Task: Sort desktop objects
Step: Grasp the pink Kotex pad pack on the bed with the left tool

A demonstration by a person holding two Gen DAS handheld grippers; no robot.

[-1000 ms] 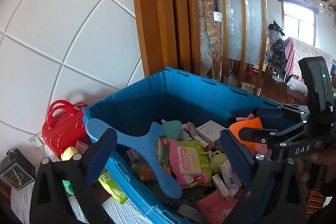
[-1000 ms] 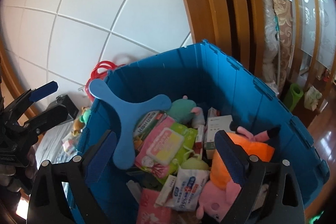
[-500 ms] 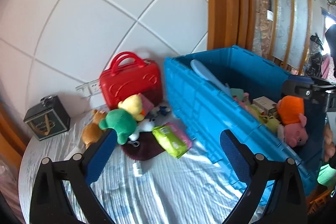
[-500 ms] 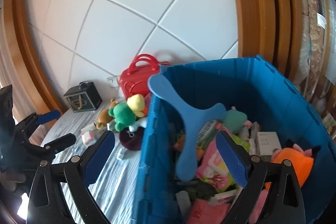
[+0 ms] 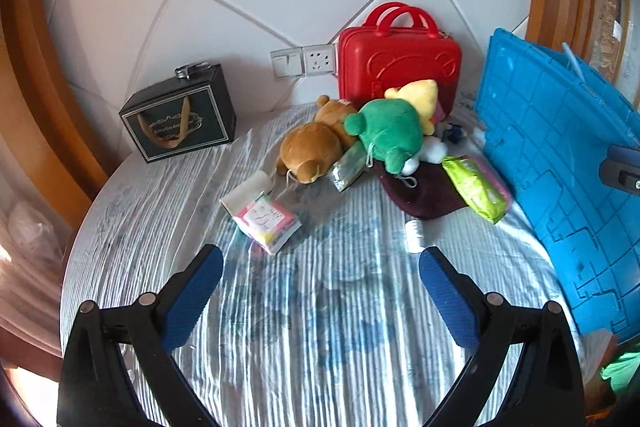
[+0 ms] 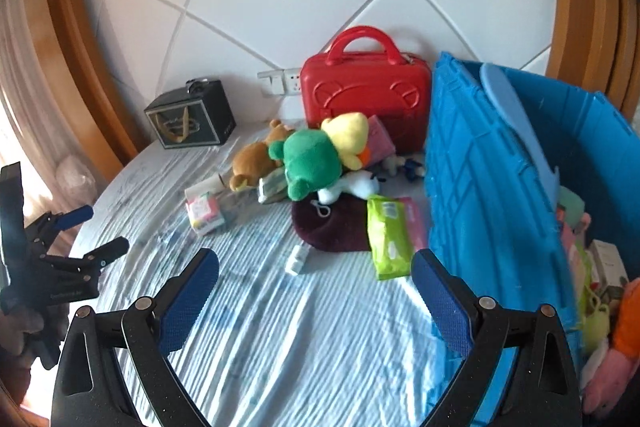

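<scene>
A: What is cut off or unclear?
B: The blue plastic crate runs off the right edge; its contents are mostly hidden

A: Where are the loose things?
B: Piled on the striped bench before a red hard case: green plush toy, brown plush bear, lime wipes packet pointing towards the camera

A: And the grippers?
B: Left gripper and right gripper both spread wide, empty

Home: plush toys, wall socket (wood trim).
</scene>
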